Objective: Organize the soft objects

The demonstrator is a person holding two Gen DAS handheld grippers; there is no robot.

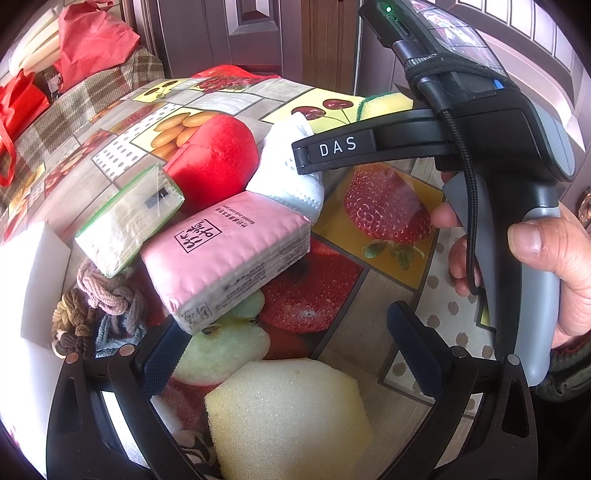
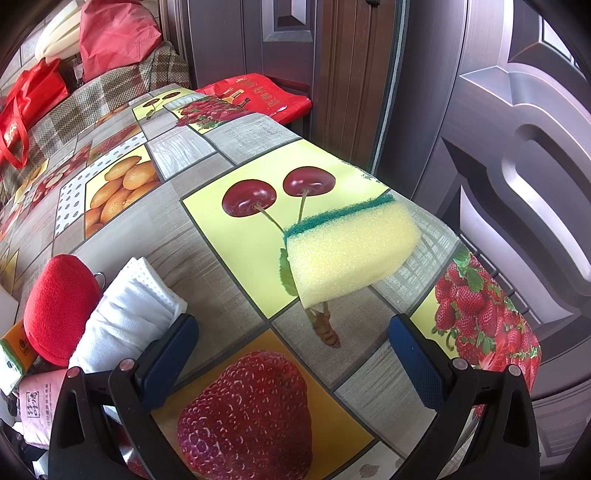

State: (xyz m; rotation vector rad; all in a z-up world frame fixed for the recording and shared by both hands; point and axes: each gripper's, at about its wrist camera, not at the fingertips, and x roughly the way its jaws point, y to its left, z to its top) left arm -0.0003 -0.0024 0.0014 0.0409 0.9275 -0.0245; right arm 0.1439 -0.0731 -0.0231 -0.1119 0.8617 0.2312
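Observation:
In the left wrist view, soft things lie in a pile: a pink tissue pack (image 1: 225,254), a green-edged tissue pack (image 1: 129,218), a red plush (image 1: 218,158), a folded white cloth (image 1: 291,177), knotted cords (image 1: 99,310) and a pale yellow sponge (image 1: 284,417) just in front of my open left gripper (image 1: 291,350). My right gripper (image 2: 291,354) is open and empty, above the table. A yellow sponge with a green scrub side (image 2: 351,251) lies ahead of it near the table's right edge. The red plush (image 2: 59,306) and white cloth (image 2: 129,317) sit to its left.
The table wears a fruit-print cloth (image 2: 177,243) and drops off at the right beside a dark door (image 2: 517,184). A white foam block (image 1: 26,280) stands at the left. Red bags (image 2: 110,33) lie on a plaid surface at the back left.

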